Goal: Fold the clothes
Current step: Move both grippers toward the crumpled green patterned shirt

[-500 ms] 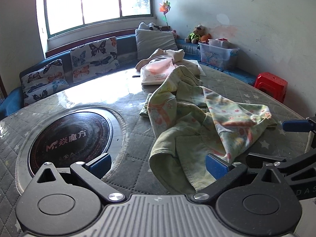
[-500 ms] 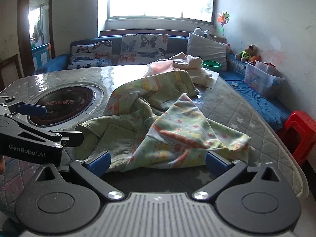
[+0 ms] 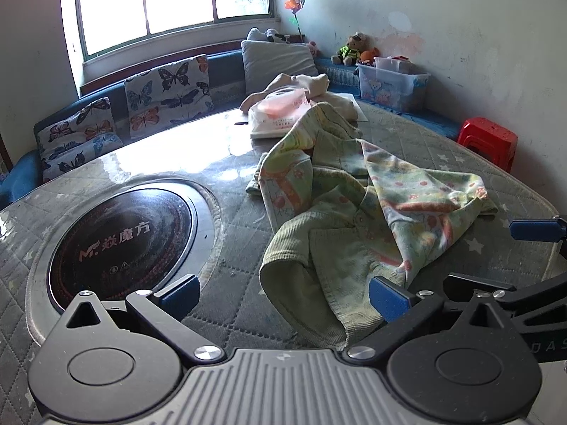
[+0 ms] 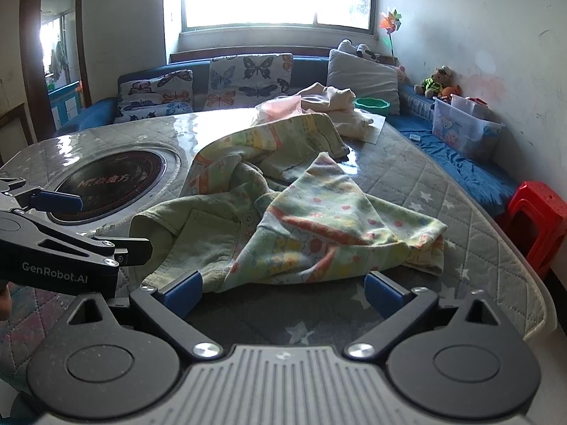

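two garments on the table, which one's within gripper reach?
The crumpled green printed garment, lying right ahead of both open grippers; its near hem lies between the left gripper fingers. The cream garment lies at the table's far side by the pink pack.

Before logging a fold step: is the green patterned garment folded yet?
Not folded. The green garment lies crumpled on the table, its layers bunched and overlapping unevenly.
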Demonstrator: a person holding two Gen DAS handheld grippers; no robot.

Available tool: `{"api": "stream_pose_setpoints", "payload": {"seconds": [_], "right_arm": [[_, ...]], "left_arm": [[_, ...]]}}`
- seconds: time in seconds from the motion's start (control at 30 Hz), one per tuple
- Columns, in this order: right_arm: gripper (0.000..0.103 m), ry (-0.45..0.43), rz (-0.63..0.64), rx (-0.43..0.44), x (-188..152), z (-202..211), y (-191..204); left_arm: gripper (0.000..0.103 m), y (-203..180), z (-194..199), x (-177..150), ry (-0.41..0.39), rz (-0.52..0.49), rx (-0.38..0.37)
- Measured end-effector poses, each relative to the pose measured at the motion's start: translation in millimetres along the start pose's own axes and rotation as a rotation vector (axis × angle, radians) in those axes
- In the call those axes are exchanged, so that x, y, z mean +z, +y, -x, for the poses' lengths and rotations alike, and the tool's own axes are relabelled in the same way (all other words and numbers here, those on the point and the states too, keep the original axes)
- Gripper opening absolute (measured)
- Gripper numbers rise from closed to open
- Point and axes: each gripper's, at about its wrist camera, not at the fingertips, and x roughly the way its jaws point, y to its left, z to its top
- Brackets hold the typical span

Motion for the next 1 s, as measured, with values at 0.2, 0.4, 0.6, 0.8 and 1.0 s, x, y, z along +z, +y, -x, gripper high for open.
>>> {"api": "stream_pose_setpoints", "payload": {"seconds": [0.2,0.4,0.6,0.8,1.0], "right_arm": [[0.098,0.018,-0.007,-0.011,-2.1,-3.5,-0.9],[0.097,0.040,-0.018,-0.013,-2.6,-9.1,0.2],[0.097,0.050,-0.025,-0.008,0.4,-14.6,-3.9],[0.096,0.061,-0.025,-0.010,3.8,-19.9,-4.0],[0.094,0.073,-0.030,-0.010,6.4,-24.5,-5.0]], "left_arm": [[0.103,0.5,-4.4,0.0,0.029,0.000,0.001],[0.103,2.4,-8.7,0.6,0.056,0.002,0.001],[0.103,0.4,-18.2,4.9,0.074,0.003,0.001],[0.103,2.8,-24.5,8.7,0.091,0.000,0.001],[0.103,3.5,-31.6,12.9,0.110,-0.016,-0.006]]}}
